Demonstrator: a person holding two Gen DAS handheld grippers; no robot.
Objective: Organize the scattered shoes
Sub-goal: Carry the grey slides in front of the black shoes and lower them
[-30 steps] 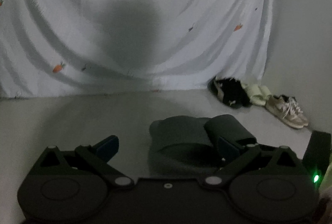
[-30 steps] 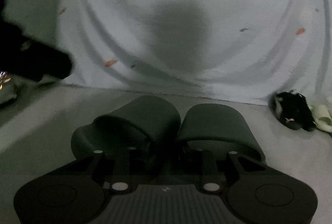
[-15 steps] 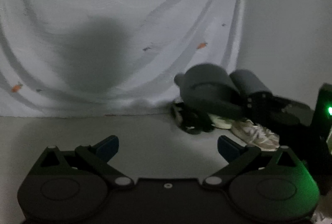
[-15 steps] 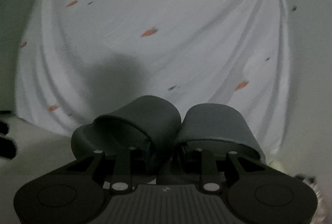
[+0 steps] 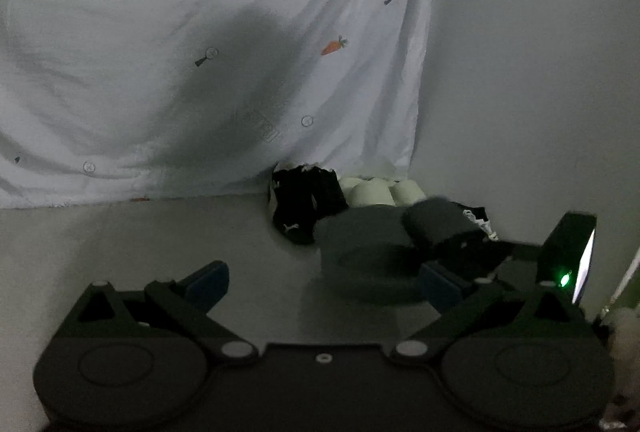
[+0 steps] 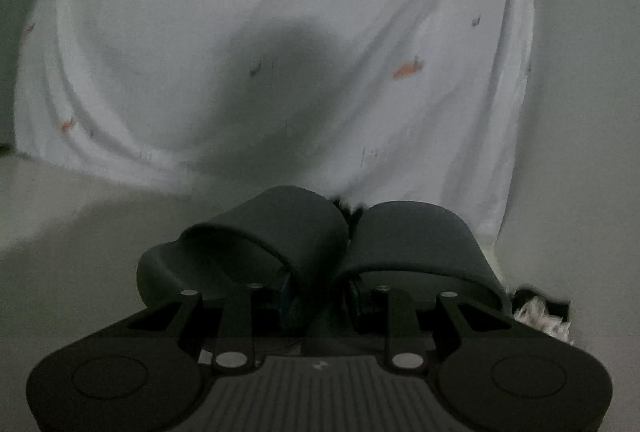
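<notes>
1. Grey slippers [image 6: 320, 248], a pair side by side, sit clamped between the right gripper [image 6: 320, 306] fingers
2. Left gripper [image 5: 320, 282] stands wide apart, nothing between its blue pads [image 5: 208, 282]
3. Beyond it, black shoes [image 5: 304, 200] and pale slippers [image 5: 380, 190] lie against the carrot-print sheet [image 5: 160, 52]

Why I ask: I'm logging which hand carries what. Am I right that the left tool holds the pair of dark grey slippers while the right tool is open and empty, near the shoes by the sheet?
Not quite: the tools are swapped. The right wrist view shows the right tool clamped on the pair of dark grey slippers. The left wrist view shows the left tool open and empty, near the shoes by the sheet.
</notes>
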